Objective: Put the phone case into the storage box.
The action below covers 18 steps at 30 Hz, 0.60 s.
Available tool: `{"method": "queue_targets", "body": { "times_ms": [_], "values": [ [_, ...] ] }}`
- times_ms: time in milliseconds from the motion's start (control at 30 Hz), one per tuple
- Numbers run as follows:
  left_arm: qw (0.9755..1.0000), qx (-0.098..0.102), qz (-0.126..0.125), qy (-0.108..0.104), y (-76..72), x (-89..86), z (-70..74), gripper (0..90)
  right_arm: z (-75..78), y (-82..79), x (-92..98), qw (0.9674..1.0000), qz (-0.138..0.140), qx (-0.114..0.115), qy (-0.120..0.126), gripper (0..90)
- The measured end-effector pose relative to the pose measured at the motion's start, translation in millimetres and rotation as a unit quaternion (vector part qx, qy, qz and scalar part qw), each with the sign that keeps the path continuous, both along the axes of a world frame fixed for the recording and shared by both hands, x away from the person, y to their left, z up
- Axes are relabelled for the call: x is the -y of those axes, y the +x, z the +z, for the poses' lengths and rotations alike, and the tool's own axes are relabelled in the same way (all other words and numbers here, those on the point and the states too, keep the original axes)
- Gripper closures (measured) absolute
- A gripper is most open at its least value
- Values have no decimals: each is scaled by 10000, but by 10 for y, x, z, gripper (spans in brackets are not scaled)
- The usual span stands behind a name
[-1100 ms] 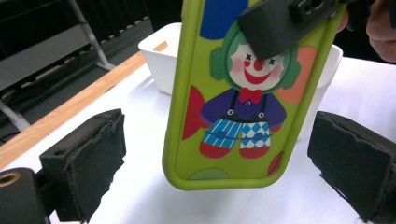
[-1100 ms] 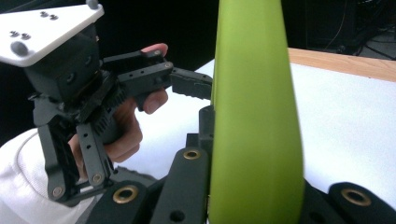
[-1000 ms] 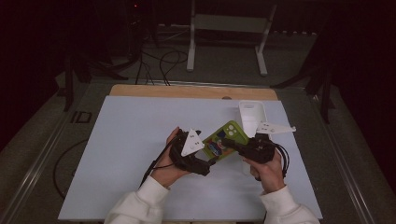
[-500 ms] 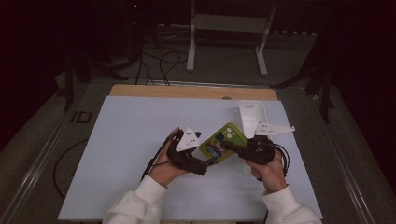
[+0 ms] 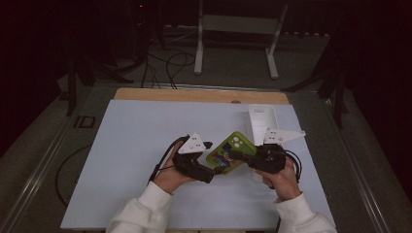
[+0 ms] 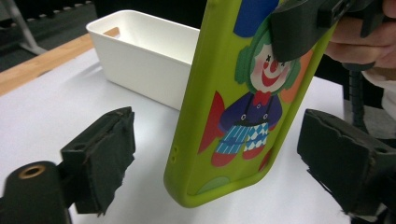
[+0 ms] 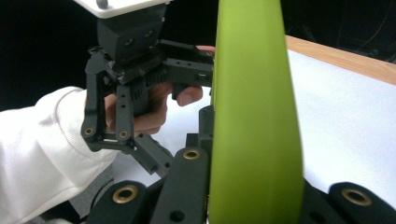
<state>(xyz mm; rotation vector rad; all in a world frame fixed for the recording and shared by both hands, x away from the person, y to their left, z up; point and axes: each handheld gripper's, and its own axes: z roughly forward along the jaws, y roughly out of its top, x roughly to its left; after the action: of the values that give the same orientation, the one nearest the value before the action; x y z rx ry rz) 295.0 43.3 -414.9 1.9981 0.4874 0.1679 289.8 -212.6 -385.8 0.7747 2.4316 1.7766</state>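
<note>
The right tongs point(image 5: 239, 156) are clenched on the upper part of a green phone case point(image 5: 230, 152), which is held up off the bench point(image 5: 145, 145) between the two hands. In the right gripper view the case point(image 7: 254, 116) is seen edge-on, pinched between that gripper's own black jaws. In the left gripper view the case point(image 6: 238, 102) stands nearly upright, its printed clown facing the camera, with the right tongs point(image 6: 299, 28) gripping it at about 1 o'clock.

The left tongs point(image 5: 212, 174) are released: their jaws stand on either side of the case's lower end, with gaps visible on both sides, and they have just been closing in on it without yet pressing on it. In the high view they lie at about 8 o'clock from the case.

A white bin point(image 5: 260, 121) rests on the bench at about 1 o'clock from the case, near but apart; in the left gripper view the bin point(image 6: 144, 60) appears behind the case, and nothing can be seen inside it.

As a judgement: the case has been lifted and is secured by one side, while a second grip at its lower end is not yet made. Whether a phone sits inside the case cannot be told. If the bin is the goal, placing is still to be done.
</note>
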Motion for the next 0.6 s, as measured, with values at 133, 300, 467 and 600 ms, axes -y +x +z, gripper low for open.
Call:
{"method": "queue_targets", "body": {
  "times_ms": [133, 300, 467, 600],
  "values": [
    [9999, -81, -112, -31, 4, -6, -10, 177, 13, -3, -8, 10000, 72, 56, -27, 879],
    [9991, -239, -298, -156, 21, -33, -46, 246, 37, -10, -26, 9995, 276, 88, -119, 880],
    [9971, -418, -529, -339, 50, -75, -77, 353, 43, -17, -60, 9986, 469, 75, -229, 881],
    [9965, -438, -666, -267, 46, -81, -90, 426, 50, -13, -66, 9983, 535, 97, -226, 882]
  ]
}}
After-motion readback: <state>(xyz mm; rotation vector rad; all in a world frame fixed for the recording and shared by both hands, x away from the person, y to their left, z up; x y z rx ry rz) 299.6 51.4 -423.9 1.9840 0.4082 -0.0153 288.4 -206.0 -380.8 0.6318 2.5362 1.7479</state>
